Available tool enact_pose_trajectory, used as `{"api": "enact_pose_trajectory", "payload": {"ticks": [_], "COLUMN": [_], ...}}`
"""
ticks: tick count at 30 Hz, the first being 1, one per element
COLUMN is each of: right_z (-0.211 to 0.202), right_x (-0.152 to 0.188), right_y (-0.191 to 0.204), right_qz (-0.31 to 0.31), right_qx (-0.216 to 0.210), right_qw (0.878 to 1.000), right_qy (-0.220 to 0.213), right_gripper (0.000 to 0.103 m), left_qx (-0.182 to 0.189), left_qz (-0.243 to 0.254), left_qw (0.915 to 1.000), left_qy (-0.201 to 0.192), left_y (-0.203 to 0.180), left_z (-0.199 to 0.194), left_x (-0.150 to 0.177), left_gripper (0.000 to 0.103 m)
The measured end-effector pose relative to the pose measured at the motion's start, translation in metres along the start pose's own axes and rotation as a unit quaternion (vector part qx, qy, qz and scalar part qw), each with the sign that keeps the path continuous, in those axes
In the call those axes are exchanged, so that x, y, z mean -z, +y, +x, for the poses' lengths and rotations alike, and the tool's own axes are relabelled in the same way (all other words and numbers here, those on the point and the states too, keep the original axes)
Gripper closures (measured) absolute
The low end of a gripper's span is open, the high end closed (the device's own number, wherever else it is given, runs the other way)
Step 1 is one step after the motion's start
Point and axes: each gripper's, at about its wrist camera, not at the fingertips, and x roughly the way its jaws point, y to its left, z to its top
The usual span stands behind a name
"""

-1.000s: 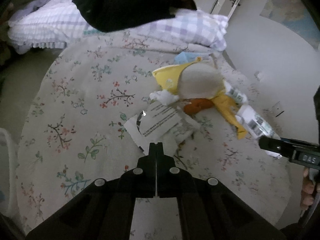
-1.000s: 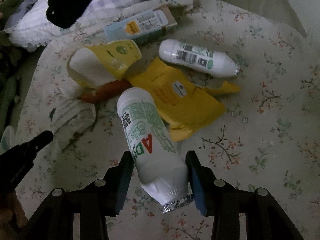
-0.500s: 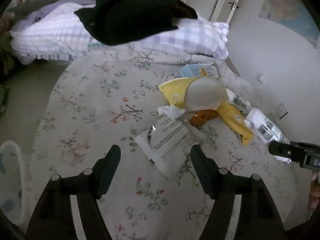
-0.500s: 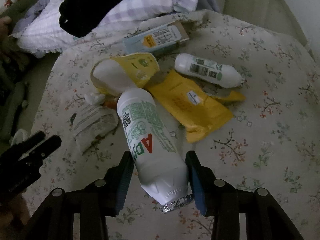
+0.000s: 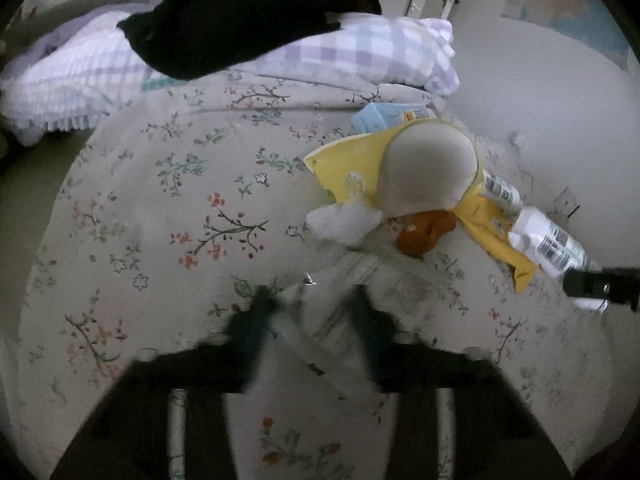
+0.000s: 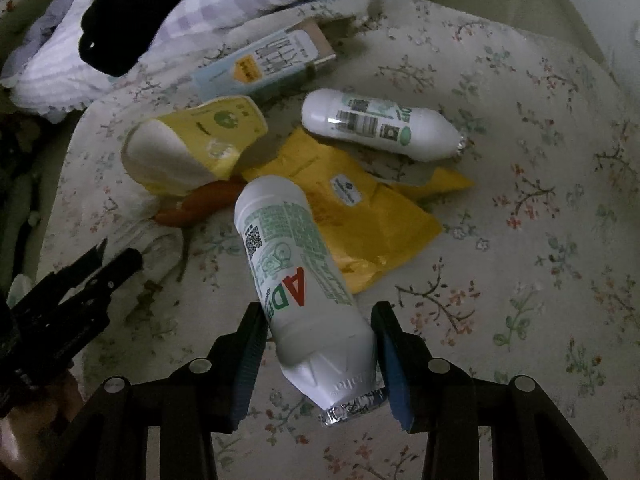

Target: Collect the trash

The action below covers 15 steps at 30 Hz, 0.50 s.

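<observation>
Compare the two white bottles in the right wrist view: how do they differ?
The held bottle sits between the right tool's fingers, off the bedspread; the lying bottle rests on it, untouched. The held bottle's foil end points toward the camera; the lying bottle's points right. The held bottle shows red letters; the lying bottle shows a barcode. Both are white with green print and a foil-sealed mouth.

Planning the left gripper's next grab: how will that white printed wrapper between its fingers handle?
The white wrapper looks thin and creased, so it is probably floppy and light. It lies flat on the soft floral bedspread, so the open left gripper may pinch fabric along with it. It seems unlikely to roll.
</observation>
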Motion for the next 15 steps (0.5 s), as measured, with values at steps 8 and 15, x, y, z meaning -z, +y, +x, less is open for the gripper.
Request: {"api": "enact_pose_trajectory", "payload": {"ticks": [8,15], "right_z": [-0.007,-0.017], "right_x": [0.003,0.009], "right_y": [0.005,0.009], "right_qz": [-0.006,-0.007], "right_qx": [-0.003,-0.007], "right_qw": [1.000,1.000], "right_qy": [-0.006,-0.014], "right_gripper": [0.055,0.055], "left_qx": [0.023,0.049], "left_qz": [0.019,0.028], "left_qw": [0.9993,0.9982], "left_qy": [0.024,0.020], "left_y": [-0.011,-0.015], "left_z": [-0.015,-0.045], "left_x": [0.007,0.013], "left_gripper": [0.103,0.103]}}
